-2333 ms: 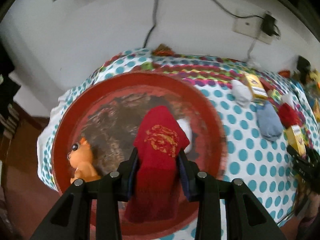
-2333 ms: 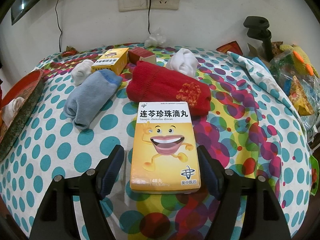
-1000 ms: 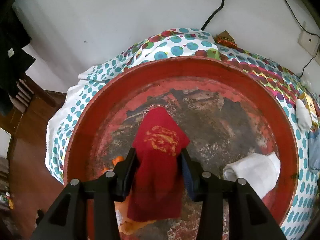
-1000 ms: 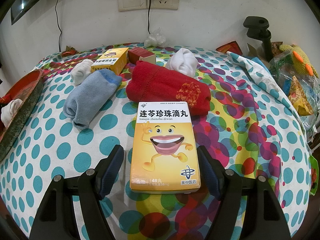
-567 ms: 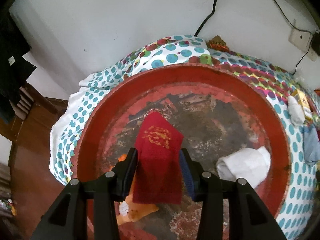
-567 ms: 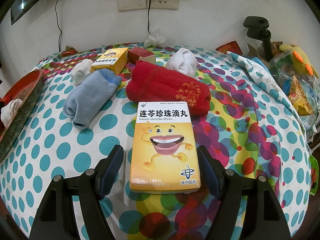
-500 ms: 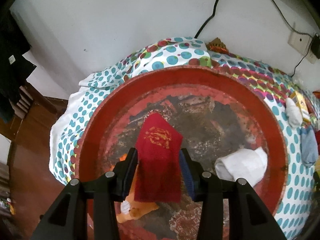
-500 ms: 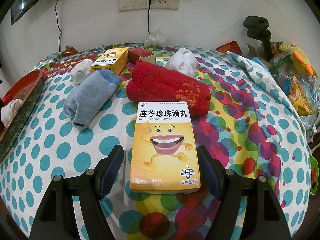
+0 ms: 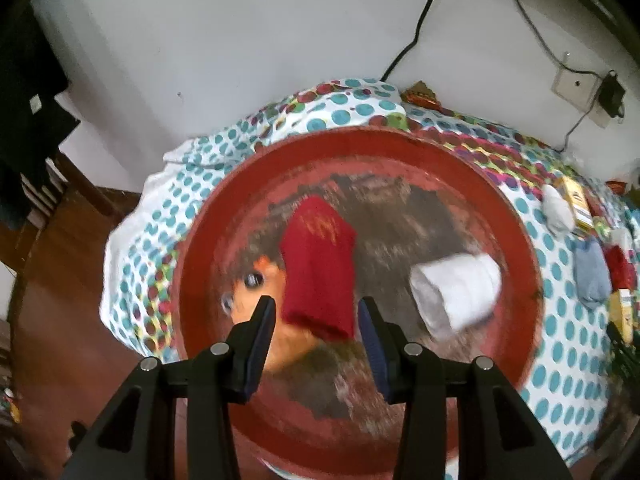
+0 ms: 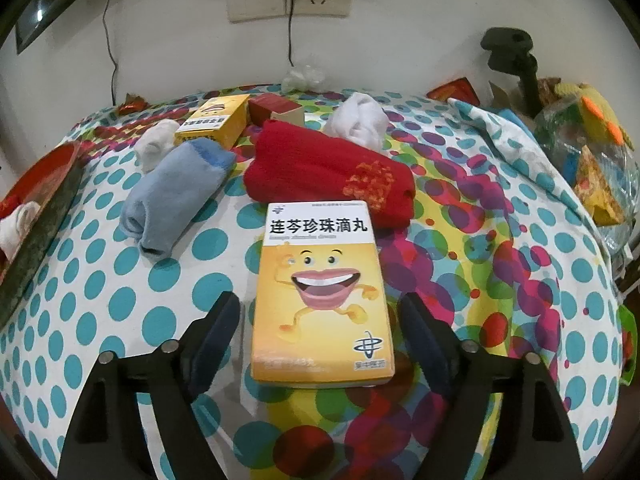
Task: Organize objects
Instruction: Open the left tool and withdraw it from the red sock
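Right gripper (image 10: 320,322), jaws apart, straddles the box (image 10: 320,292), long axis toward 12 o'clock; left gripper (image 9: 316,320), released, above sock (image 9: 320,264).

Red sock (image 9: 318,266) (gold emblem), rusty-red tray (image 9: 516,240), teal-dotted cloth (image 10: 120,300).

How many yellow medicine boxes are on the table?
2: the large yellow box lies between the right gripper's open fingers; the small yellow box sits far back, behind the blue sock. More may be hidden.
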### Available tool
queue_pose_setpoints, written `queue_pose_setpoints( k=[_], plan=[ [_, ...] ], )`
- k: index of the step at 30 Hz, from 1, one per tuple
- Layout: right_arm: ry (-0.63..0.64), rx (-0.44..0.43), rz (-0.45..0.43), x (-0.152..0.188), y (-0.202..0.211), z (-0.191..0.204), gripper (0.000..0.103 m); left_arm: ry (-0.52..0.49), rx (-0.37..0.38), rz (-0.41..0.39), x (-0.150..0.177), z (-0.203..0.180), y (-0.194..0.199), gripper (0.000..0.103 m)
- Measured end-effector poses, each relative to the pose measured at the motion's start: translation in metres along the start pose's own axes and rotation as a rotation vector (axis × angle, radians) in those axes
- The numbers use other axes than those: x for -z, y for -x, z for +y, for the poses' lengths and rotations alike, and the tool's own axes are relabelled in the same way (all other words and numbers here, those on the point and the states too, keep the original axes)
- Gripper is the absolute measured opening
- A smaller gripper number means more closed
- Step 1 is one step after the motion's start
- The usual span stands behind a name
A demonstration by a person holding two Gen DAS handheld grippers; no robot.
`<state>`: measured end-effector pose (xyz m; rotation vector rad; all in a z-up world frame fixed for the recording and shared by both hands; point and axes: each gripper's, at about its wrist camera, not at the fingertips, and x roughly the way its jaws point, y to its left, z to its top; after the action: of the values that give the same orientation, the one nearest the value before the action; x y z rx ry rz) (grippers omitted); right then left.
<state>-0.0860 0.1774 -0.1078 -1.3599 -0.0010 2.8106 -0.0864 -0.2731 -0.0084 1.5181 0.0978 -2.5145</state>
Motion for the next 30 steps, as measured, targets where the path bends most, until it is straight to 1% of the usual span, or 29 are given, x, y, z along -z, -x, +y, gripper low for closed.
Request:
queue_pose_setpoints(
  k=[2,5,9,11,12,13,14,15,19,23,24,26,29,30],
  plan=[
    [-0.004,0.001,0.002,0.000,0.000,-0.003,0.084,0.012,-0.001,0.007,0.014,-0.002,0.005,0.044],
    [-0.003,0.002,0.002,0.001,-0.001,-0.006,0.085,0.007,-0.003,-0.002,0.035,-0.010,0.014,0.044],
    [-0.003,0.001,0.001,0.002,-0.001,-0.008,0.084,-0.018,0.000,-0.033,0.061,-0.026,0.027,0.044],
    [-0.001,-0.003,-0.001,0.001,-0.001,-0.006,0.082,-0.030,0.009,-0.048,0.070,-0.033,0.032,0.044],
    [0.002,-0.006,-0.006,0.002,0.000,-0.006,0.077,-0.039,0.012,-0.055,0.077,-0.038,0.035,0.044],
    [0.007,-0.013,-0.016,0.003,0.002,-0.007,0.067,-0.041,0.011,-0.058,0.080,-0.041,0.036,0.044],
    [0.014,-0.018,-0.025,0.003,0.003,-0.005,0.060,-0.049,0.012,-0.064,0.085,-0.044,0.037,0.044],
    [0.023,-0.022,-0.032,0.003,0.004,-0.002,0.048,-0.056,0.012,-0.071,0.089,-0.047,0.038,0.044],
    [0.028,-0.022,-0.031,0.002,0.003,0.001,0.048,-0.078,0.009,-0.069,0.105,-0.055,0.036,0.044],
    [0.034,-0.013,-0.032,0.001,0.002,0.001,0.048,-0.112,-0.001,-0.091,0.114,-0.057,0.039,0.044],
    [0.033,-0.011,-0.032,0.002,0.003,0.004,0.048,-0.111,-0.002,-0.092,0.115,-0.055,0.039,0.044],
    [0.031,-0.005,-0.032,0.004,0.005,0.008,0.048,-0.091,0.020,-0.094,0.117,-0.050,0.039,0.044],
    [0.036,-0.005,-0.029,0.007,0.010,0.016,0.048,-0.077,0.025,-0.091,0.119,-0.044,0.038,0.044],
    [0.037,-0.015,-0.030,0.008,0.012,0.020,0.048,-0.079,0.016,-0.086,0.119,-0.043,0.037,0.044]
  ],
)
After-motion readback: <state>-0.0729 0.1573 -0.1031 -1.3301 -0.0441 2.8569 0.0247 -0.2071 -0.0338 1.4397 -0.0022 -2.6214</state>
